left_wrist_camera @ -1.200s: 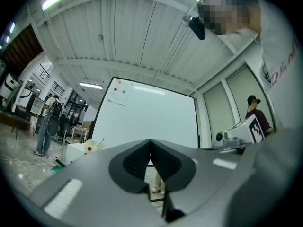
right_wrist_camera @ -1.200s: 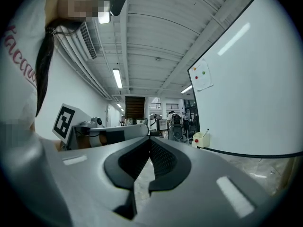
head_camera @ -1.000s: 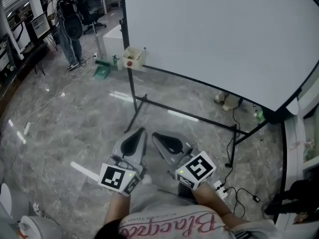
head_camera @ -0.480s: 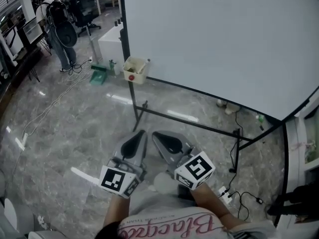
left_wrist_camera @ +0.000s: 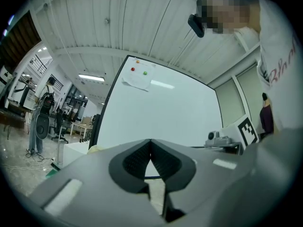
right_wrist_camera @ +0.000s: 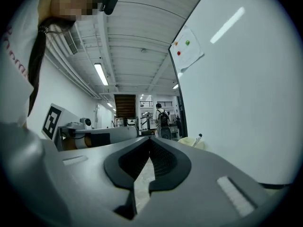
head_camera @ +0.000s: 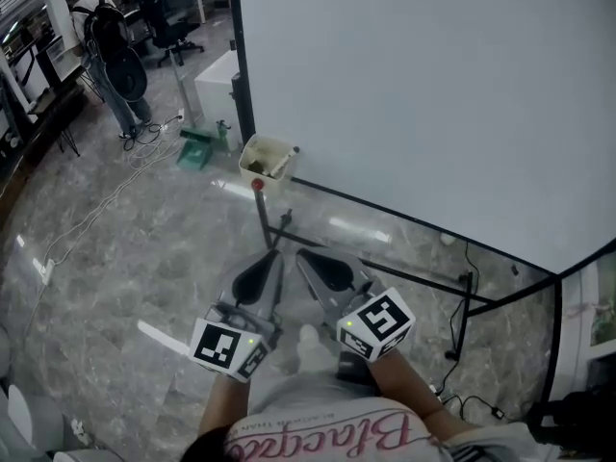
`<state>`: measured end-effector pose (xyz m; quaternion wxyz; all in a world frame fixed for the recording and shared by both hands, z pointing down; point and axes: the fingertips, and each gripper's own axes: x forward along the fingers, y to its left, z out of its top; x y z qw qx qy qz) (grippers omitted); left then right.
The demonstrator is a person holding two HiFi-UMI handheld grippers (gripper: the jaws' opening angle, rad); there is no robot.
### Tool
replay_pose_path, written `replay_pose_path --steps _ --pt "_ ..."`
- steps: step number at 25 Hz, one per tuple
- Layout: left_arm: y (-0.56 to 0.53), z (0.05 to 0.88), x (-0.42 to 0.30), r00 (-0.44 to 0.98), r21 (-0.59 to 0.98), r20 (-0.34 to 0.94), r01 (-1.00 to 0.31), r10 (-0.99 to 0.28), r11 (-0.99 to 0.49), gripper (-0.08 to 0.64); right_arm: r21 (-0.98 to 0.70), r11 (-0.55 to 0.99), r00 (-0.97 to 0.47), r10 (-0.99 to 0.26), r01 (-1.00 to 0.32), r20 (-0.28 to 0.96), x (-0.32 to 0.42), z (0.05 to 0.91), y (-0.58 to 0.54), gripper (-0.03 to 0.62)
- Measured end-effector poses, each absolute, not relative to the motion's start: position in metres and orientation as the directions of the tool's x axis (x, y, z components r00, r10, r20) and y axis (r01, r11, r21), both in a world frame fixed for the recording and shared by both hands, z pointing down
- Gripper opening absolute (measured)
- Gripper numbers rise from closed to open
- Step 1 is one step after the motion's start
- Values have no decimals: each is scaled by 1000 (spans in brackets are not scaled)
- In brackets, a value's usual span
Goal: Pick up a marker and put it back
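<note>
Both grippers are held side by side, close to the person's body and above the grey floor (head_camera: 144,248), and both are clenched on nothing. The left gripper (head_camera: 269,264) shows its jaws meeting at the tips in its own view, with only a sliver of floor visible through the gap lower down. The right gripper (head_camera: 308,264) shows the same in its view.

The marker (right_wrist_camera: 197,138) is plain only in the right gripper view. It is a pale stick with a dark cap, leaning out of a beige box (right_wrist_camera: 189,143) ahead of that gripper and a little to its right, well apart from the jaws. In the head view the box (head_camera: 268,155) hangs at the lower left corner of the whiteboard (head_camera: 433,94), straight ahead of both grippers, and what it holds is too small to tell. In the left gripper view only a pale edge of the box peeks over that gripper's body.

Both gripper views show a sheet of paper (left_wrist_camera: 137,77) pinned high on the whiteboard with coloured magnets. The head view cuts it off at the top edge.

A person with a backpack (head_camera: 111,51) stands far ahead, to the left of the left gripper.
</note>
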<state>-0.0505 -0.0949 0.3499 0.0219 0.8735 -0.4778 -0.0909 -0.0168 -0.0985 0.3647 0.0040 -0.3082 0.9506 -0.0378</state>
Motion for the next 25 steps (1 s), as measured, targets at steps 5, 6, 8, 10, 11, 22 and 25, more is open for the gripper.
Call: replay_pose_path --steps 5,6,8,10,11,22,25 --pt "-146 347 -49 513 108 -131 -843 -848 -526 -2 -89 796 -800 -599 -598 16 -11 364 -162 2" --pt "-156 346 -50 506 108 -131 -848 -852 -520 -2 -95 792 -796 -605 -604 20 -10 363 -174 2" --pt "-173 344 -52 491 109 -130 -856 -861 -505 -2 -105 783 -789 -613 -613 35 -9 365 -196 2" --pt "-188 344 -56 477 111 -131 -864 -869 -490 -2 -113 778 -786 -616 -618 55 -10 371 -214 2" --pt "-194 345 -58 470 113 -130 -868 -873 -484 -2 -115 778 -786 -615 -618 63 -11 373 -222 2" --pt "-255 354 -74 483 129 -103 -860 -869 -493 -2 -202 727 -754 -634 -657 169 -25 417 -297 47" --pt "-268 354 -79 496 129 -99 -853 -862 -506 -2 -204 708 -737 -647 -676 198 -31 424 -310 104"
